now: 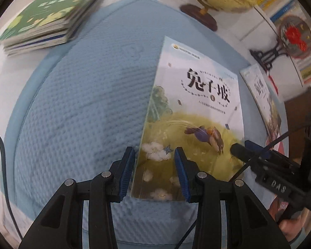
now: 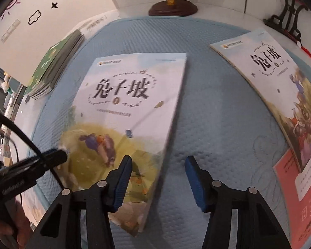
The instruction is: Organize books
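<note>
Pale-blue dimpled mat (image 1: 83, 103), green-covered stack (image 1: 49, 14), possibly blue-spined.

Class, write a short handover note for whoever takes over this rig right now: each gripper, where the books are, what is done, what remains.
Jaws of the left gripper are open, straddling the near left edge of the bird-cover book, not pressing.
Jaws of the right gripper are open, astride that book's near right edge.
The bird-cover book lies on the blue mat; a second book lies to its right; the green-topped stack sits far left.
Done: stack started.
Left: grip this book, probably stack it, then the second.
</note>
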The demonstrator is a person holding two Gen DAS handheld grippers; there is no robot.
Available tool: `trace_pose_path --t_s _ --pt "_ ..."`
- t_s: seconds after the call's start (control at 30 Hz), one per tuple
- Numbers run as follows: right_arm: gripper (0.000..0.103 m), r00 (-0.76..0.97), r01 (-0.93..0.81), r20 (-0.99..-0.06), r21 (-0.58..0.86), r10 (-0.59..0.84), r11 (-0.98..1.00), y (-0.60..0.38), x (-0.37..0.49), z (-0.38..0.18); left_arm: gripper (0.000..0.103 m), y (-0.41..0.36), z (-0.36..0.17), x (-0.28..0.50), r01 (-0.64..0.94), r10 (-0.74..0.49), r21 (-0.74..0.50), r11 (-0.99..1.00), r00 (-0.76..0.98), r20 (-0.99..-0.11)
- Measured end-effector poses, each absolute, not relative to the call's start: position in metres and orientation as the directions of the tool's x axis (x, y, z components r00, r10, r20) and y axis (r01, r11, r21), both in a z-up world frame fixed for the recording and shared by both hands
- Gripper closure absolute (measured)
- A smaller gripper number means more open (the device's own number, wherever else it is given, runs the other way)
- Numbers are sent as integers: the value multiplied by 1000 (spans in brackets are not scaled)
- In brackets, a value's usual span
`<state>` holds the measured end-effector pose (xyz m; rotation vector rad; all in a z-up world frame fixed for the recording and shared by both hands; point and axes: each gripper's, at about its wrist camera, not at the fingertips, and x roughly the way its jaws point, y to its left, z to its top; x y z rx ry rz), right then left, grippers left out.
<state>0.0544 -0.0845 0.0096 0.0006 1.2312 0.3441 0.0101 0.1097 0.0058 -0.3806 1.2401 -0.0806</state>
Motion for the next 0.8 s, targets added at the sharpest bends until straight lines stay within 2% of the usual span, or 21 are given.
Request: trace_pose_path --t_s 0.07,0.17,0.3,0.37,0.43,0.5,0.57,0.63,0.7,0.8 --pt "55 267 -283 -917 219 296 934 -79 50 9 67 111 5 14 -128 -274 -327 936 317 -908" --pt "55 280 -304 -923 174 262 937 -70 37 8 66 115 4 17 -102 -308 -353 930 309 -900" --pt "55 288 -237 -911 229 293 944 -80 36 5 66 124 7 18 -28 -413 -439 898 291 -863" --pt "54 300 -206 -906 244 298 948 -87 37 5 66 134 15 15 6 -507 -533 846 314 -803" --pt "53 309 -175 -894 282 324 943 -94 37 5 66 147 28 9 47 -642 -672 739 353 -681" --pt "53 319 -150 -878 325 357 934 -99 35 5 66 150 34 7 63 -699 -735 676 370 -612" --pt "53 329 -132 -867 351 375 927 -100 35 6 68 142 31 10 71 -664 -693 717 372 -649" --pt "52 337 -120 -861 361 380 925 -100 33 5 83 131 20 15 76 -614 -633 771 355 -705" --pt "50 343 -119 -859 363 381 924 -108 30 7 91 121 6 20 74 -626 -639 765 318 -712" --pt "50 338 -138 -868 338 365 931 -105 27 9 91 107 -2 27 58 -623 -640 766 314 -717"
